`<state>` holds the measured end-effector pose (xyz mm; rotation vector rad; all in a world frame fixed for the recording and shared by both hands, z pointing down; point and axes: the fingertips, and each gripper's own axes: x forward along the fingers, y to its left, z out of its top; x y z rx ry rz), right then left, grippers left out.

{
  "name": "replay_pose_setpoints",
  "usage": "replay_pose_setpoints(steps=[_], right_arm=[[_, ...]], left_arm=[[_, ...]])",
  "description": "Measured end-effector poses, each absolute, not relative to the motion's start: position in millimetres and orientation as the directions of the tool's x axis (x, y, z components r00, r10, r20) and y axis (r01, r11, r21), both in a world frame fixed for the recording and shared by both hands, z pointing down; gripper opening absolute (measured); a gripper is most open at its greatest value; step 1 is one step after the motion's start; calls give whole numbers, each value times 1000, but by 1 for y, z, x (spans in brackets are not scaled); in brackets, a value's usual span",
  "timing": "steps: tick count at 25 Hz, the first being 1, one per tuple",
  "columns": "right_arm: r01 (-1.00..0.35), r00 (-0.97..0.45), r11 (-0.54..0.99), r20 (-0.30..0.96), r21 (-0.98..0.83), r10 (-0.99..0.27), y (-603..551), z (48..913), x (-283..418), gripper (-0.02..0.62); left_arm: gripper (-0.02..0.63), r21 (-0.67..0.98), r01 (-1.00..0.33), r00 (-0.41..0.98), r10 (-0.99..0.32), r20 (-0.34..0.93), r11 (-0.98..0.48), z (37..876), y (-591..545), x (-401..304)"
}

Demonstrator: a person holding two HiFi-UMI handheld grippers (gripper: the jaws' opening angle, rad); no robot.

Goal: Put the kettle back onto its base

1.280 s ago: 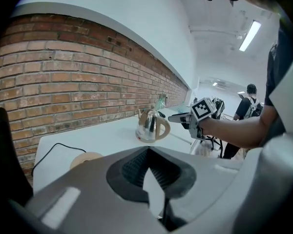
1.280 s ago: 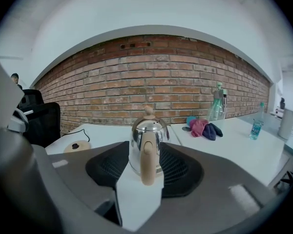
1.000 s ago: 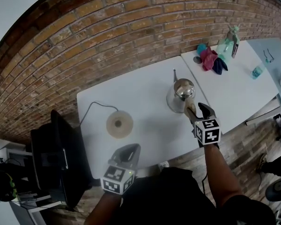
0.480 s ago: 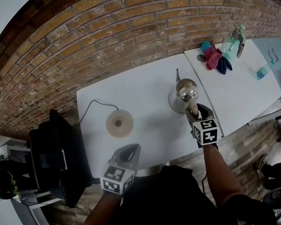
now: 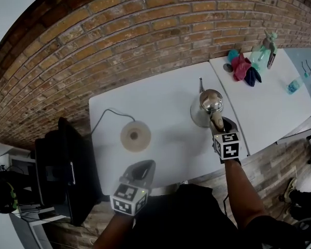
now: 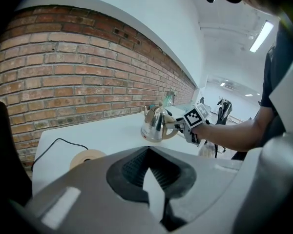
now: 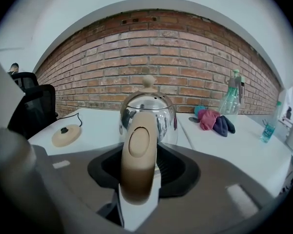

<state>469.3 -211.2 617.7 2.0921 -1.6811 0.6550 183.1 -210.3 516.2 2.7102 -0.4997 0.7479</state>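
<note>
**Right gripper clamped on the kettle handle, base well off to the left**

The kettle stands on the white table, towards its right end. Its tan base lies well apart to the left, bare on top. The right gripper reaches in from the near side, and its jaws are closed onto the kettle's tan handle, one on each side. The left gripper hovers near the table's near edge, jaws drawn together on nothing but a thin sliver of gap.

Much is cut off. In the right gripper view the handle covers the middle of the chrome body, the spout is out of sight behind the kettle, and the handle's lower end sinks behind the gripper's own grey housing. In the left gripper view that gripper's housing fills the lower half and clips the base. From the head view the person's dark torso hides part of the table's near edge. A black cord runs from the base towards the far left, and its end cannot be made out.

A second white table butts against the right end, carrying pink and blue cloths, a spray bottle and a small water bottle. A brick wall runs along the far side, and a black chair stands at the left.
</note>
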Motion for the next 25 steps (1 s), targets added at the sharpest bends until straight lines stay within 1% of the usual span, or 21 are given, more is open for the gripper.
replay_pose_setpoints(steps=[2,6,11,14,15,17,25], right_arm=[[-976,174,-219,571,-10,-803,-211,617,472,164],[-972,162,-230,542,-59,-825,-212,610,478,156],[-972,183,-229,432,-56,-883,-222,572,481,146],[-976,183,-214,381,-41,-906,-232,545,481,126],[-976,182,-213,374,-42,-910,-236,538,481,101],[-976,182,-213,375,-44,-909,-240,532,480,95],[-983,161,-183,354,-29,-921,-244,511,466,95]], left_arm=[[0,174,-415,800,-267,538,-893,516,-212,177],[0,185,-442,795,-287,534,-878,516,-213,166],[0,192,-481,786,-324,526,-856,516,-216,153],[0,194,-495,787,-342,514,-847,512,-218,150],[0,193,-498,787,-347,510,-846,510,-218,149],[0,191,-505,788,-359,500,-842,507,-219,146],[0,195,-554,771,-410,487,-810,504,-222,124]])
